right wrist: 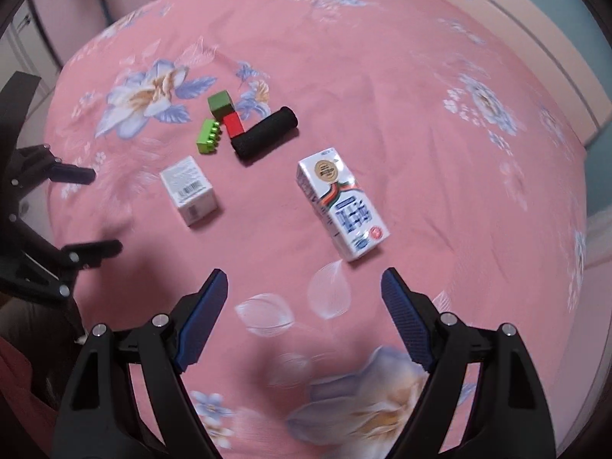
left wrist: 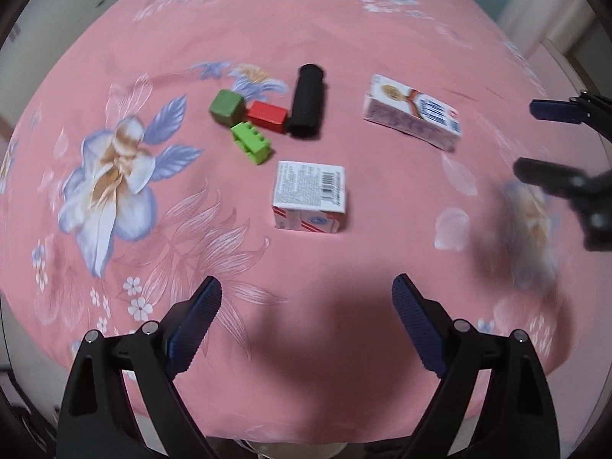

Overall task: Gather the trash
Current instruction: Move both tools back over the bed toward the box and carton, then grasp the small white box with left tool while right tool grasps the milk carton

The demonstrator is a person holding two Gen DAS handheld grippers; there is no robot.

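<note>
milk carton (right wrist: 342,206), boxy and glossy, flat on soft floral bedsheet (right wrist: 382,95)

Two cartons on the pink floral sheet (left wrist: 344,30): one tall milk carton (right wrist: 341,206) lying flat, one small square box (left wrist: 310,197). Three blocks ahead of the grippers: one dark green cube (left wrist: 225,107), one red block (left wrist: 267,115), one lime studded brick (left wrist: 252,142). One black foam cylinder (left wrist: 307,100).
</note>
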